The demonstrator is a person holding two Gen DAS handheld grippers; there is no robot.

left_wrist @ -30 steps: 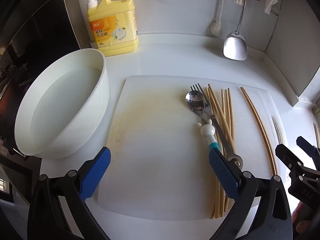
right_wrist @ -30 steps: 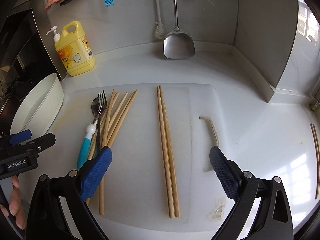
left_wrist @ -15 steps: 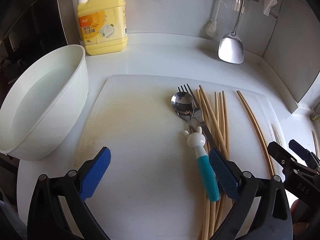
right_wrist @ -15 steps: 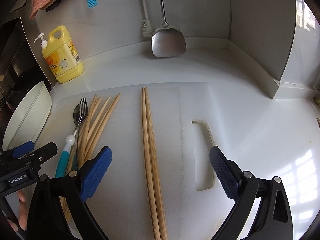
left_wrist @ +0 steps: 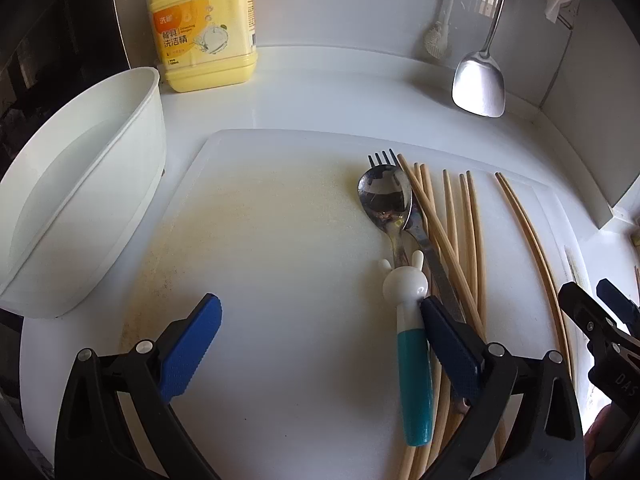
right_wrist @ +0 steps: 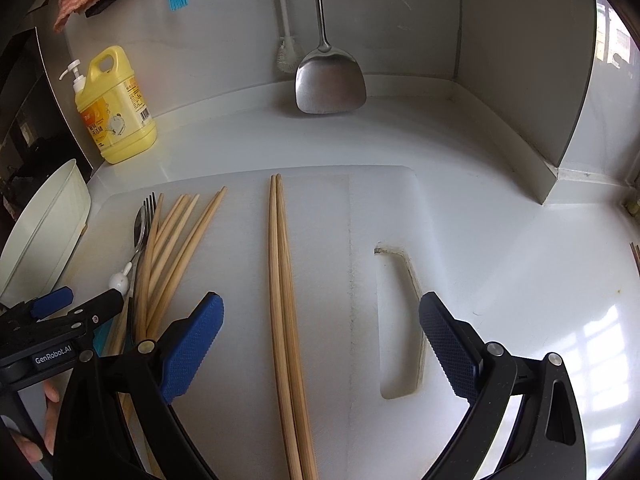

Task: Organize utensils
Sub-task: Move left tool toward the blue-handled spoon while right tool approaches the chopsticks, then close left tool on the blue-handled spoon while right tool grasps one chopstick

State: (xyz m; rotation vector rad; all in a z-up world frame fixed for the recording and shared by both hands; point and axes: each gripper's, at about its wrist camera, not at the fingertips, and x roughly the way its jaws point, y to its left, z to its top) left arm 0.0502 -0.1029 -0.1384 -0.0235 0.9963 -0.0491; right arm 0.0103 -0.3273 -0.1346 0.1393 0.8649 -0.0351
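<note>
A white cutting board (left_wrist: 280,248) (right_wrist: 332,240) carries the utensils. A spoon (left_wrist: 386,204) with a white rabbit and teal handle (left_wrist: 414,376) lies beside a metal fork (left_wrist: 430,248) and a loose bundle of several wooden chopsticks (left_wrist: 456,232) (right_wrist: 176,248). A separate pair of chopsticks (right_wrist: 282,292) (left_wrist: 532,240) lies apart to the right. My left gripper (left_wrist: 320,344) is open, its right finger beside the spoon handle. My right gripper (right_wrist: 320,344) is open, low over the pair of chopsticks, which lies between its fingers.
A white bowl (left_wrist: 76,196) (right_wrist: 44,232) stands left of the board. A yellow detergent bottle (left_wrist: 204,28) (right_wrist: 116,108) stands at the back left. A metal spatula (left_wrist: 480,84) (right_wrist: 330,80) hangs at the back wall. The board has a handle cutout (right_wrist: 400,320) on the right.
Both grippers have moved forward and lower toward the board. The left one has shifted left of the spoon handle; the right one now straddles the chopstick pair. Nothing was grasped.
</note>
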